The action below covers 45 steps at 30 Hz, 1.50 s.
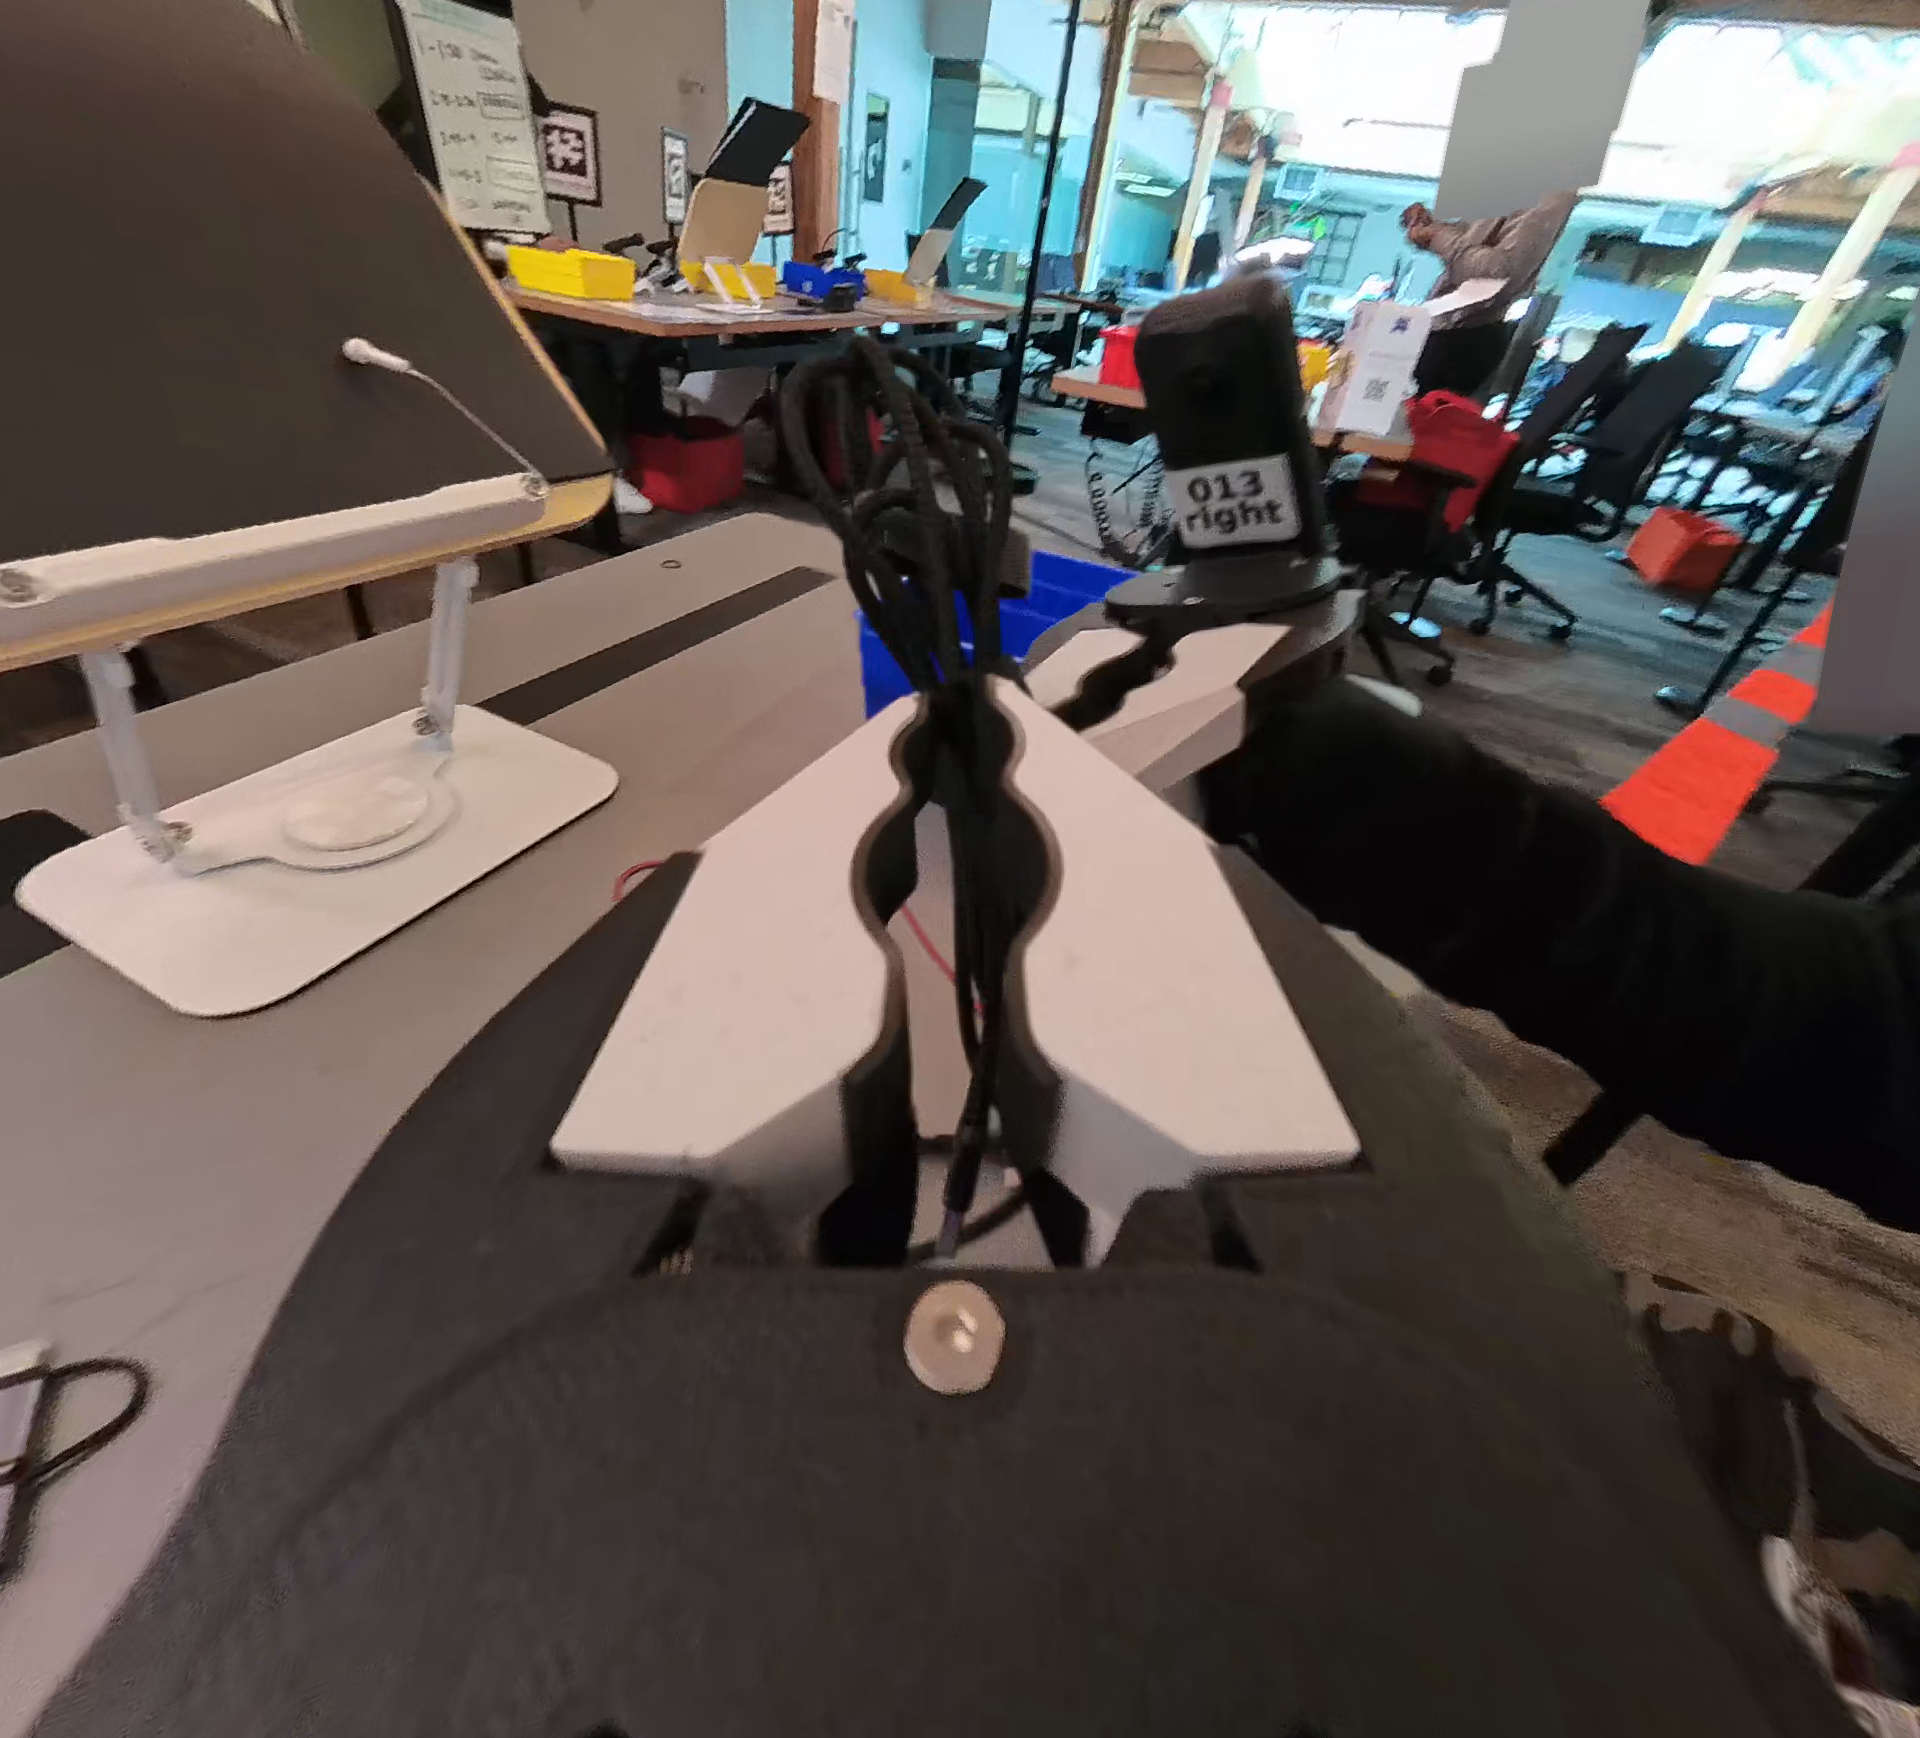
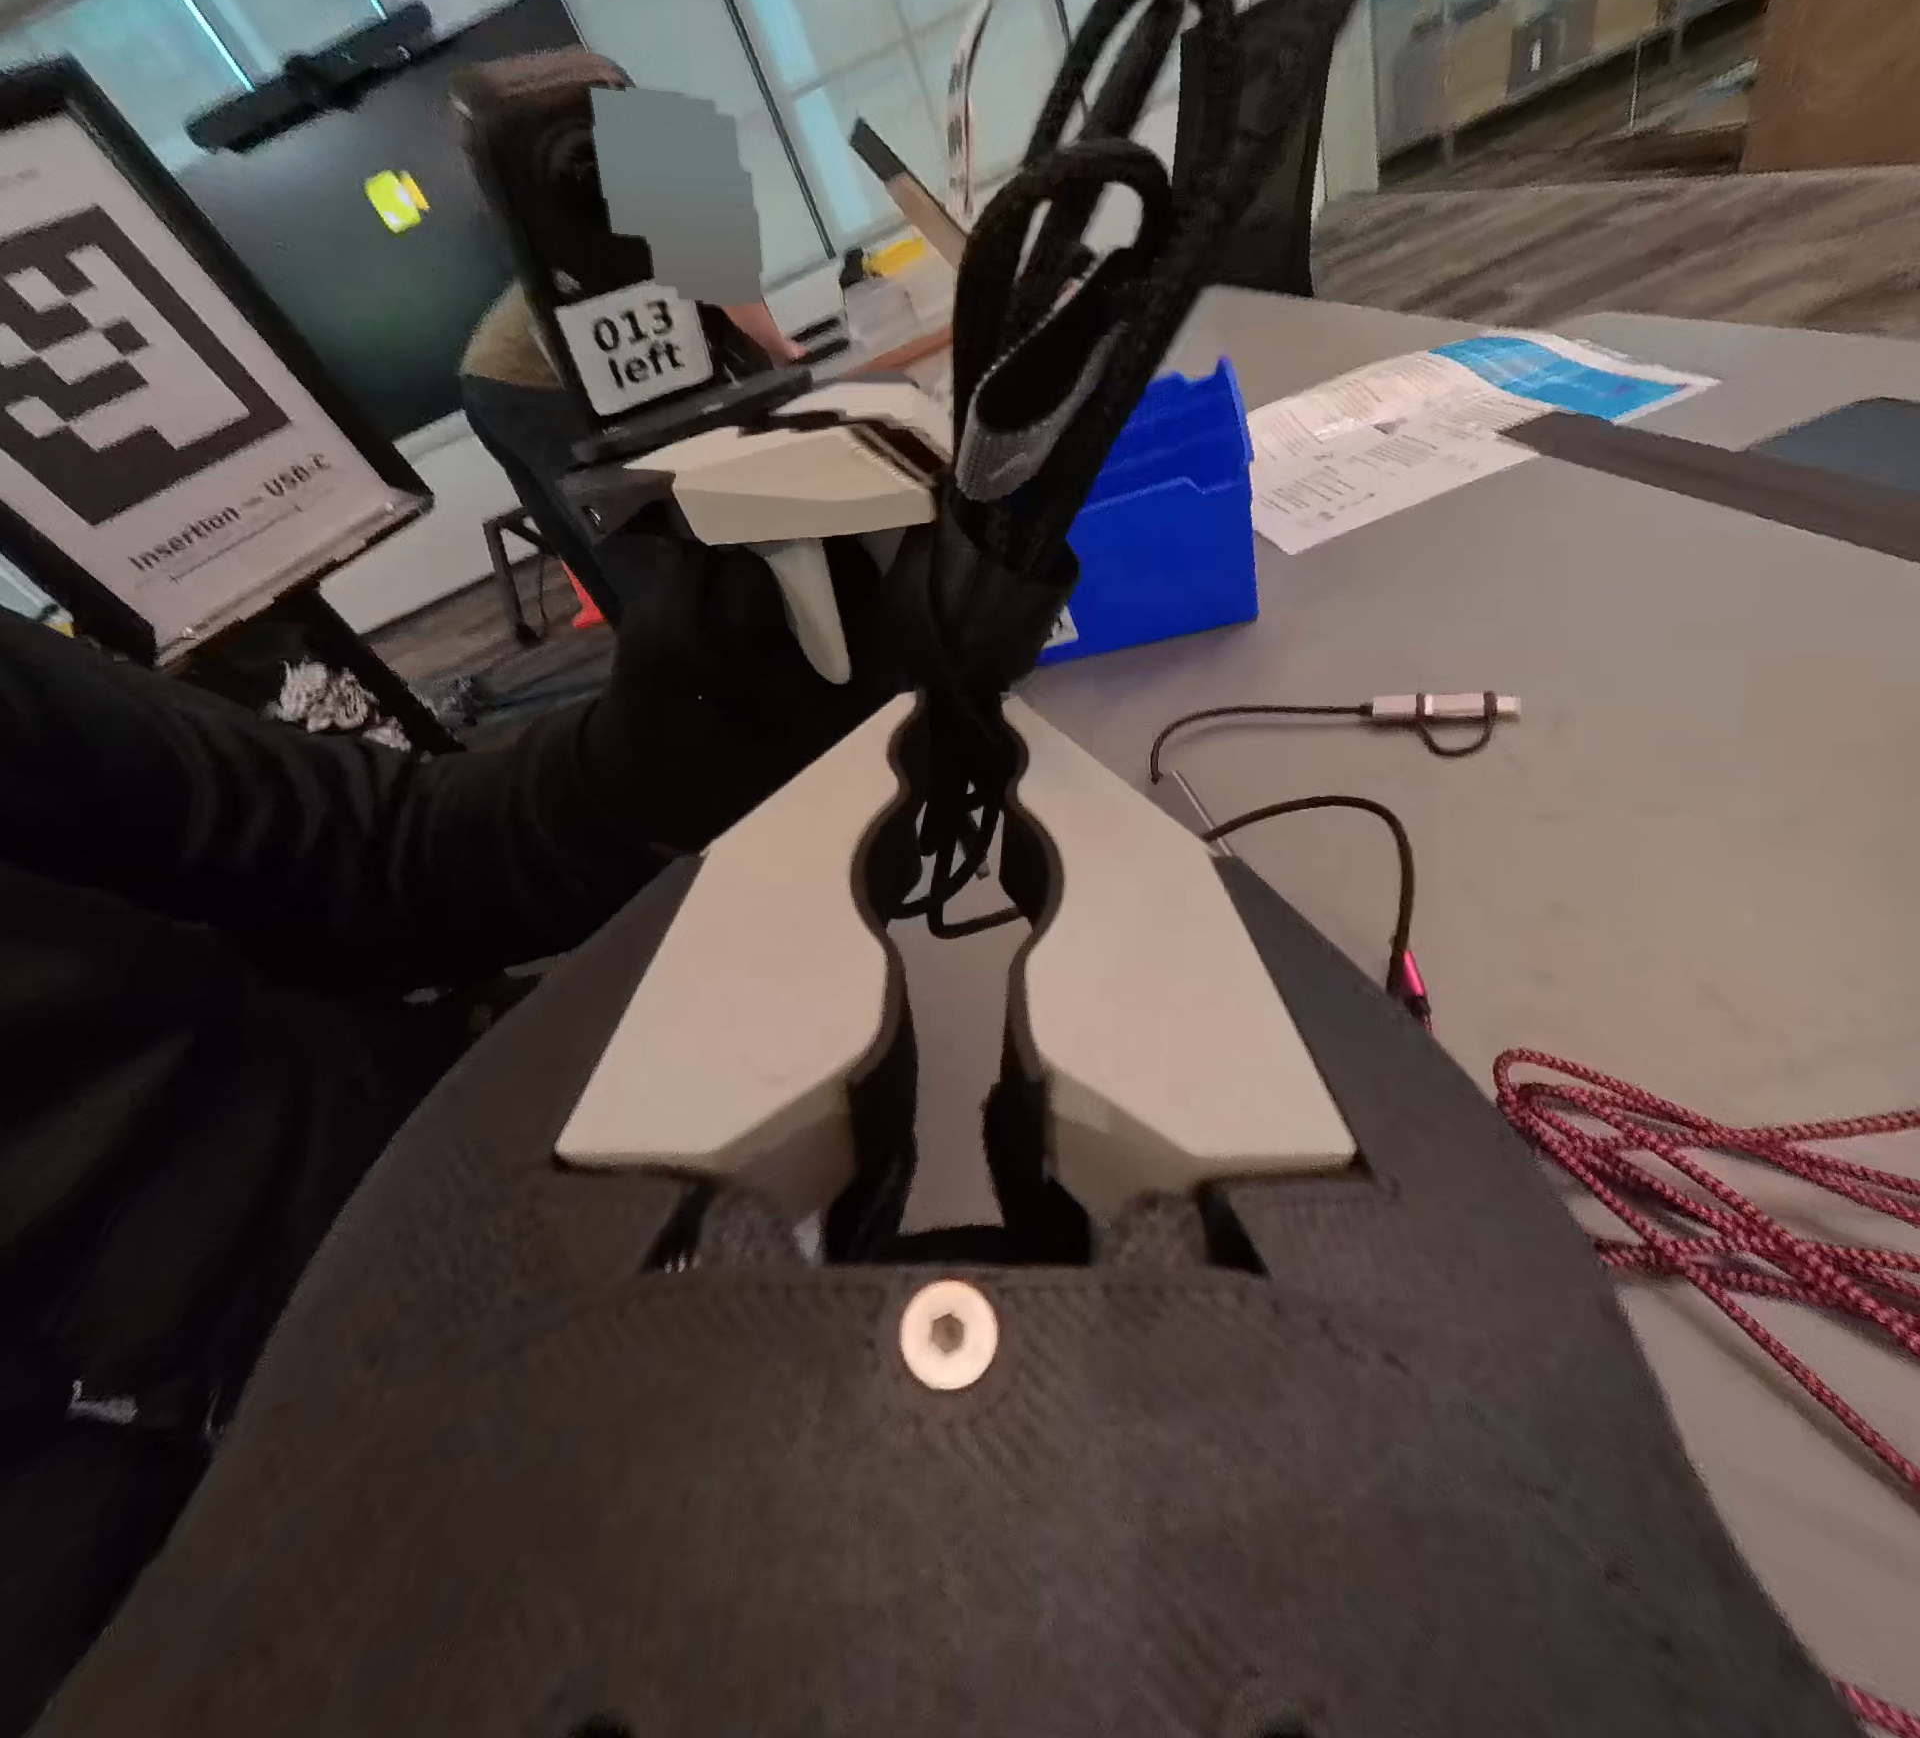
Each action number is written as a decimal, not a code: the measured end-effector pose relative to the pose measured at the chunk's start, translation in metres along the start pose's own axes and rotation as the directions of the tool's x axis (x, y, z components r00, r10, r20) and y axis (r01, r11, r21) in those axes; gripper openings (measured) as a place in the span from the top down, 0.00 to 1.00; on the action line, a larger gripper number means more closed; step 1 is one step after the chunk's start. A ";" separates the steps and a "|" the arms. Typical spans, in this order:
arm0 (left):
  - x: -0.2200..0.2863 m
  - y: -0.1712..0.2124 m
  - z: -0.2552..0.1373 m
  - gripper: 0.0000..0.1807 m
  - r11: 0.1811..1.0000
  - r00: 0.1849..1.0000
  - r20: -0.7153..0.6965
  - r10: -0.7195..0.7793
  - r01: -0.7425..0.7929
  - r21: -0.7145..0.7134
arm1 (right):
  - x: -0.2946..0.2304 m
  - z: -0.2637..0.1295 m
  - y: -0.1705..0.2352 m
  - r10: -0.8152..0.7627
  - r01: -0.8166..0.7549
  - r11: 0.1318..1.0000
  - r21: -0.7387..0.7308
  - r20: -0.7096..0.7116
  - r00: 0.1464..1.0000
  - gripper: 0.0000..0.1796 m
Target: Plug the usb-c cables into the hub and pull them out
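Both grippers, left (image 1: pixel 961 732) and right (image 2: pixel 961 732), were clamped on the limp, light, strapped bundle of black braided cable (image 2: pixel 1049 358), best held below its strap.

White labels on both grippers' cameras (image 1: pixel 1236 504) (image 2: pixel 634 356).

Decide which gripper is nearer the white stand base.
Left. The left gripper sits right of the white stand base; the right gripper is farther right, beyond the left one.
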<state>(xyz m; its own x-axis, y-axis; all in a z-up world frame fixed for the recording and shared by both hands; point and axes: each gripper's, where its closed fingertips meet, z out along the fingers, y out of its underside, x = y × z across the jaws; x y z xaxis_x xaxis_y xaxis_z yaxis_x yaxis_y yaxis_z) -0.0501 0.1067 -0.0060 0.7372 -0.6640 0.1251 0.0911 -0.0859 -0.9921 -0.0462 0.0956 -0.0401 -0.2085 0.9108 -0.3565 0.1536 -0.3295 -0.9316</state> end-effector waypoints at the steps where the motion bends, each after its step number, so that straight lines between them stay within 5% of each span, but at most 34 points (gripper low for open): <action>1: 0.002 -0.001 -0.001 0.95 1.000 1.000 -0.026 -0.009 0.009 0.008 | 0.000 -0.001 -0.001 -0.001 0.001 1.000 0.027 0.008 1.000 0.97; 7: 0.013 0.004 -0.010 0.74 0.997 0.978 -0.192 -0.082 0.083 -0.007 | -0.007 -0.008 -0.010 0.036 -0.057 0.984 0.168 0.128 0.991 0.98; 11: 0.022 0.030 -0.002 0.62 0.983 0.956 -0.250 -0.153 0.122 -0.137 | -0.007 -0.007 -0.012 0.029 -0.055 0.978 0.200 0.132 0.991 0.98; 18: 0.028 0.051 0.012 0.93 0.966 0.962 -0.239 -0.132 0.071 -0.247 | -0.010 0.007 -0.014 0.014 -0.033 0.978 0.207 0.092 0.996 0.97; 25: 0.017 0.054 0.009 0.95 0.963 0.978 -0.180 -0.109 0.059 -0.264 | -0.010 -0.001 -0.015 -0.043 0.041 0.987 0.152 0.005 0.999 0.89; 30: 0.017 0.057 0.011 0.95 0.960 0.980 -0.173 -0.097 0.046 -0.276 | -0.011 -0.004 -0.017 -0.066 0.063 0.984 0.166 0.014 0.998 1.00; 45: 0.019 0.073 0.010 0.95 0.939 0.984 -0.174 -0.035 -0.027 -0.342 | 0.004 0.002 -0.010 0.029 -0.029 0.996 0.088 0.001 1.000 1.00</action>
<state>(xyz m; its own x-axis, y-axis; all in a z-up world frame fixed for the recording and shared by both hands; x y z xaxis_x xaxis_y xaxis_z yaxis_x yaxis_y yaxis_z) -0.0221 0.0953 -0.0763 0.6054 -0.7800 0.1584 -0.1634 -0.3166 -0.9344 -0.0508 0.1017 -0.0323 -0.2048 0.9004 -0.3838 0.0741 -0.3767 -0.9234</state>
